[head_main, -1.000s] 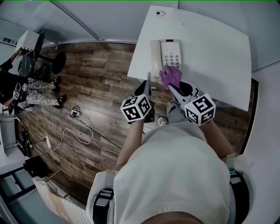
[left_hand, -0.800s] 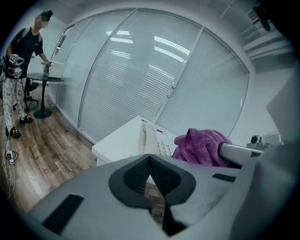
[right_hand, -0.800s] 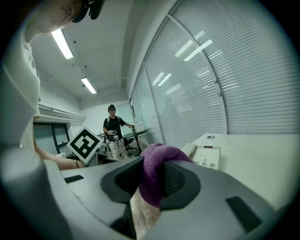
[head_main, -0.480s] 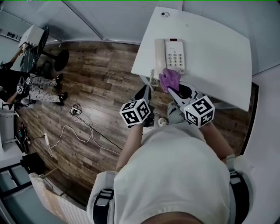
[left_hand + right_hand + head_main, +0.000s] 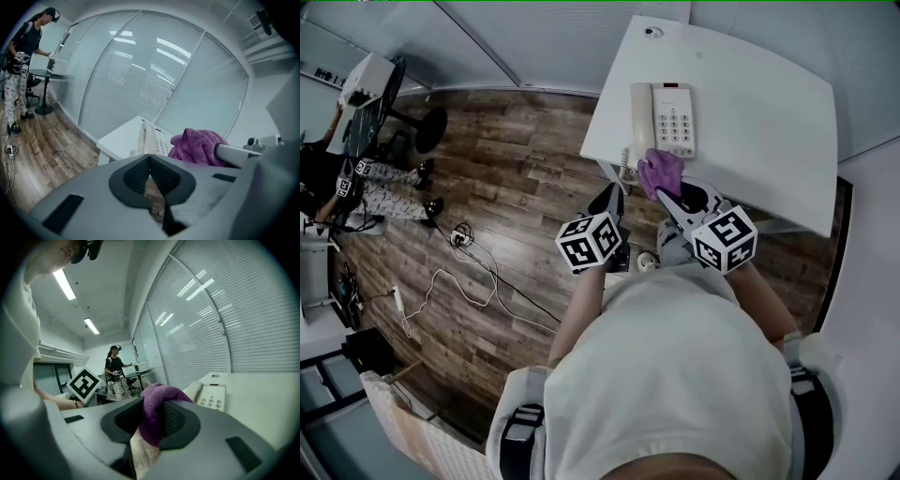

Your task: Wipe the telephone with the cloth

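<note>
1 white telephone [image 5: 664, 119] lies flat on a white desk [image 5: 769, 141], close to the desk's left edge and near its front-left corner. Its long axis runs from the desk's front edge toward the back edge. The handset rests along its left side, the keypad sits on the right, and the small display end points to the back edge.

1 purple cloth [image 5: 661, 172], bunched into a wad, sits at the telephone's front end; whether it presses on the casing cannot be told. The right gripper [image 5: 667, 194] clamps this cloth between its 2 jaws. The left gripper [image 5: 610, 199] hangs just off the desk's front-left edge, over the wood floor [image 5: 506, 187], its 2 jaws closed together with nothing between them.

1 round fitting [image 5: 653, 31] sits at the desk's back-left corner. Farther off, 1 person [image 5: 337, 183] stands by a dark table.
</note>
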The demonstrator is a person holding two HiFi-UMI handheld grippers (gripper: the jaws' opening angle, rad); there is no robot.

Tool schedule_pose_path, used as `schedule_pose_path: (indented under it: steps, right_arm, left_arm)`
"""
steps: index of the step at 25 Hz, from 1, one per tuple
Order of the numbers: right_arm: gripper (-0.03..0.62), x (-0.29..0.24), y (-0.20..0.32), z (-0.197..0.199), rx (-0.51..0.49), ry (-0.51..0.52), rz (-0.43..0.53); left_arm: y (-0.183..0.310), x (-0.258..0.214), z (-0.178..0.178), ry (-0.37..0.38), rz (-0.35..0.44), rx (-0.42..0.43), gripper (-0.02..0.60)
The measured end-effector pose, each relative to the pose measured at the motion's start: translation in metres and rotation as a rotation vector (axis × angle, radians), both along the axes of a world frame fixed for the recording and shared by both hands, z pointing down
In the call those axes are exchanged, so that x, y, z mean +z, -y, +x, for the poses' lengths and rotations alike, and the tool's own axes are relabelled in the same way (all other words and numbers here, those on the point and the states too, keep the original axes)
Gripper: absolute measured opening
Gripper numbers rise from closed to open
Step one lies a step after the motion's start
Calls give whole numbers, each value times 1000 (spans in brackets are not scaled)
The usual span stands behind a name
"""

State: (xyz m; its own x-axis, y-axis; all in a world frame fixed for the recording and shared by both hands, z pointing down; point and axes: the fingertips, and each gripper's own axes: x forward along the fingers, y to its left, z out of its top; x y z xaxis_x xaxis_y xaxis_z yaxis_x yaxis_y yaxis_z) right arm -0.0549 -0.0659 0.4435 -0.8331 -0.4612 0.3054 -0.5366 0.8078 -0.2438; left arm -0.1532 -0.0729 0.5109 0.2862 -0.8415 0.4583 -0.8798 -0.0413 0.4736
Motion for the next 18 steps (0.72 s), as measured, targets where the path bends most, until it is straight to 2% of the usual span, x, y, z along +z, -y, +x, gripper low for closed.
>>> schedule_pose_path:
  steps: [18]
  right_arm:
    - [98, 0, 10, 0, -15, -24, 32]
  left_arm:
    - [16, -2, 3, -25, 13, -5, 21]
